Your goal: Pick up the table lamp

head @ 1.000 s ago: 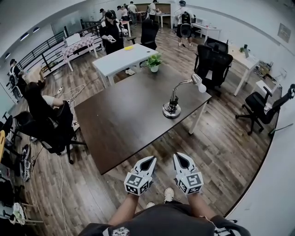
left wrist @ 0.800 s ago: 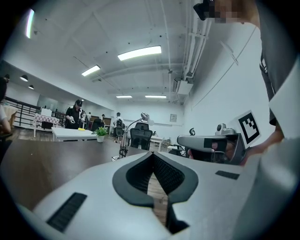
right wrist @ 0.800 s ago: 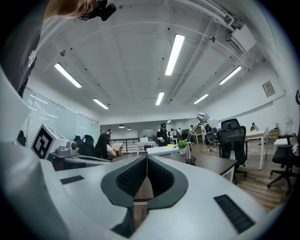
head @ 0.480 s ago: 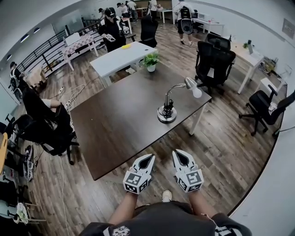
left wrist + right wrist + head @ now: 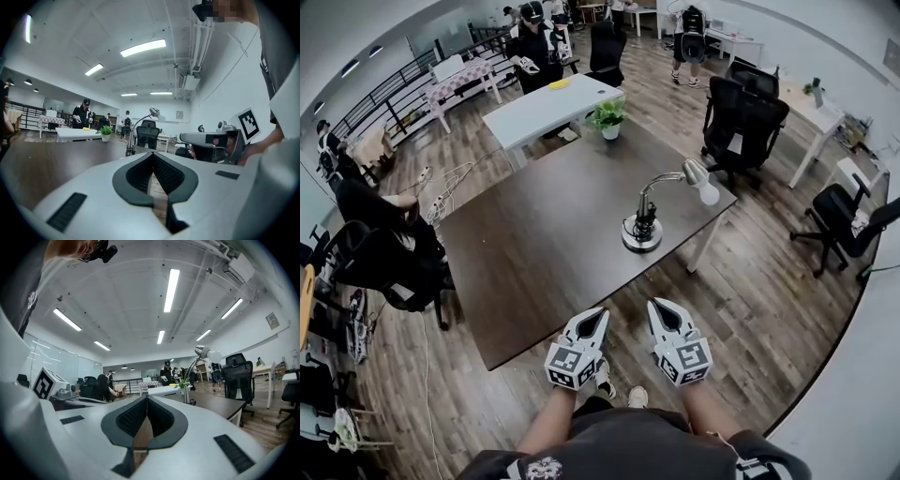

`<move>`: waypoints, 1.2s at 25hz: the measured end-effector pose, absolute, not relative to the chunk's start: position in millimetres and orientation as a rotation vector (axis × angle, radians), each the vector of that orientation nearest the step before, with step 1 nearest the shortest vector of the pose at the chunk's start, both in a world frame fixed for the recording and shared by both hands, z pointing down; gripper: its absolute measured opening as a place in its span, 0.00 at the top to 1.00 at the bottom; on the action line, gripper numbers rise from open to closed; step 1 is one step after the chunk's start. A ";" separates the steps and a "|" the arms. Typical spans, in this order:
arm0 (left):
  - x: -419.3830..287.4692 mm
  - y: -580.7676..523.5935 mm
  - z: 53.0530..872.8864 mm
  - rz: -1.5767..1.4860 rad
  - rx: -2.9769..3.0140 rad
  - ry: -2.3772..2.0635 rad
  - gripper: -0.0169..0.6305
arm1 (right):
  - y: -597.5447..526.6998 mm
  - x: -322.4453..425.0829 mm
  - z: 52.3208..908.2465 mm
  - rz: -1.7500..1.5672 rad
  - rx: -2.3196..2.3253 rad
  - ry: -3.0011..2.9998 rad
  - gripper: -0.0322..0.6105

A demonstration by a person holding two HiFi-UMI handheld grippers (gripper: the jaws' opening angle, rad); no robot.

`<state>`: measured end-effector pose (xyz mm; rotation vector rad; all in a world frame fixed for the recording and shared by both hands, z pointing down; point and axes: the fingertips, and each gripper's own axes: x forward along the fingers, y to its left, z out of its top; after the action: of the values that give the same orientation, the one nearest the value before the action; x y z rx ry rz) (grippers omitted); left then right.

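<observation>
the silver gooseneck table lamp with its round metal base and bare white bulb (image 5: 642,232) stands upright on the dark brown rectangular table (image 5: 534,253), over towards the right side, its neck arching so the bulb hangs near that edge. the person stands at the near side of the table with both claws held out low, side by side, close to the table's front edge and well apart from the lamp. the left gripper (image 5: 598,316) has its jaws pressed together with nothing between them, and the right gripper (image 5: 661,307) is closed up empty the same way. a small green plant in a white pot (image 5: 607,117) sits at the table's far end, with a long white table (image 5: 544,108) just behind it and a black office chair (image 5: 745,117) off to the right
</observation>
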<state>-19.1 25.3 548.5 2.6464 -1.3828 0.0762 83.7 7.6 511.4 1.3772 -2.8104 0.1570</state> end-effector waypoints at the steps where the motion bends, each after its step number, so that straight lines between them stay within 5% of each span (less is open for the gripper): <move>1: -21.3 18.5 548.0 0.071 2.651 -1.377 0.96 | 1.3 80.9 510.9 0.154 1.382 -2.808 0.91; 30: -95.6 -152.2 535.2 -0.021 2.753 -1.203 0.96 | -161.4 12.2 511.9 0.251 1.595 -2.715 0.91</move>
<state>-95.6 -152.2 535.2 2.7526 -1.2028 -0.0215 12.2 -161.4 511.9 1.5946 -2.7154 0.2511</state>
